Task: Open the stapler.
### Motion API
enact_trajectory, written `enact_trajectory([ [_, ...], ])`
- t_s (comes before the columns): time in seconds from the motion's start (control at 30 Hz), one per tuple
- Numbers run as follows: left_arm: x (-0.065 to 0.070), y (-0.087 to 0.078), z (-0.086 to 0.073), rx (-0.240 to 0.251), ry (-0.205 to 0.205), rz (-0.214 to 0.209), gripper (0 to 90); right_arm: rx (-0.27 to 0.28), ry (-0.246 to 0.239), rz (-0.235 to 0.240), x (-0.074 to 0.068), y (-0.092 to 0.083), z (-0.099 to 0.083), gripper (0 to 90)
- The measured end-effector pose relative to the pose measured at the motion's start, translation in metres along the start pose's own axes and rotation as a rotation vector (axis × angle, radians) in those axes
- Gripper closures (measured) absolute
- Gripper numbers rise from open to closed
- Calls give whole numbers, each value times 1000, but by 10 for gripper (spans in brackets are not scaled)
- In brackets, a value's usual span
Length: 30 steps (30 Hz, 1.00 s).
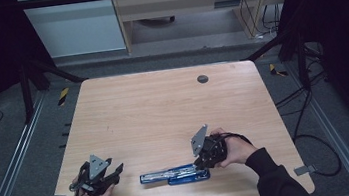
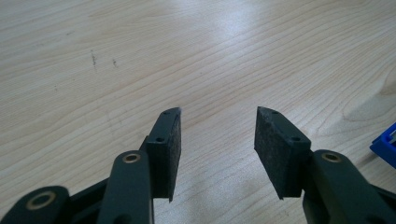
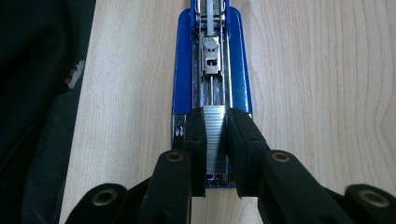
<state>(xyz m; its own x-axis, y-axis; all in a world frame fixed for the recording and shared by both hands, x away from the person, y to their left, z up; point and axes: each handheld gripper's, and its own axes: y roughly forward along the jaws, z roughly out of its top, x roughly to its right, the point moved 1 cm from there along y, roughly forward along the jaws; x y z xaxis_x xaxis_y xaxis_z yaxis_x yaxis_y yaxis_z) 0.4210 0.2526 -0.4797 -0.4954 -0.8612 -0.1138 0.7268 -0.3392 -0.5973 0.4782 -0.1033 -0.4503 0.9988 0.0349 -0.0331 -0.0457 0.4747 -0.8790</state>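
Staples [image 3: 215,135], a silver strip, sit pinched in right tongs [image 3: 215,154] over open blue stapler [image 3: 184,70].

Overhead forward-down; gripper cameras close, tableward.

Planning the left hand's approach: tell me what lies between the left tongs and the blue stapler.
Bare wood. In the high view, only table separates the left tongs from the stapler.

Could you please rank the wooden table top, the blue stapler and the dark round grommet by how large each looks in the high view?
1. Wooden table top, by far the largest.
2. Blue stapler, lying open near the front edge, under the right gripper.
3. Dark round grommet, smallest; it sits farther from the camera, but the gap looks plain.
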Motion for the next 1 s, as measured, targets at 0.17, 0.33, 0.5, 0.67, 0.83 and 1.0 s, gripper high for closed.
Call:
enact_trajectory([
  [0.17, 0, 0, 0, 1, 1, 0, 511, -3, -4, -11, -1, 1, 0, 783],
  [0.33, 0, 0, 0, -1, 2, -3, 511, -2, 1, -18, -1, 2, -1, 776],
  [0.5, 0, 0, 0, 2, -1, -4, 510, 1, 17, -21, -1, 2, -1, 735],
  [0.67, 0, -1, 1, 3, 2, -3, 510, 8, 21, -23, -2, 2, 0, 738],
  [0.83, 0, -1, 1, 12, -5, -5, 510, 73, 44, -52, 0, -5, -1, 769],
  [1.0, 1, -4, 3, 31, -2, -18, 510, 144, 104, -108, -1, -11, -2, 797],
])
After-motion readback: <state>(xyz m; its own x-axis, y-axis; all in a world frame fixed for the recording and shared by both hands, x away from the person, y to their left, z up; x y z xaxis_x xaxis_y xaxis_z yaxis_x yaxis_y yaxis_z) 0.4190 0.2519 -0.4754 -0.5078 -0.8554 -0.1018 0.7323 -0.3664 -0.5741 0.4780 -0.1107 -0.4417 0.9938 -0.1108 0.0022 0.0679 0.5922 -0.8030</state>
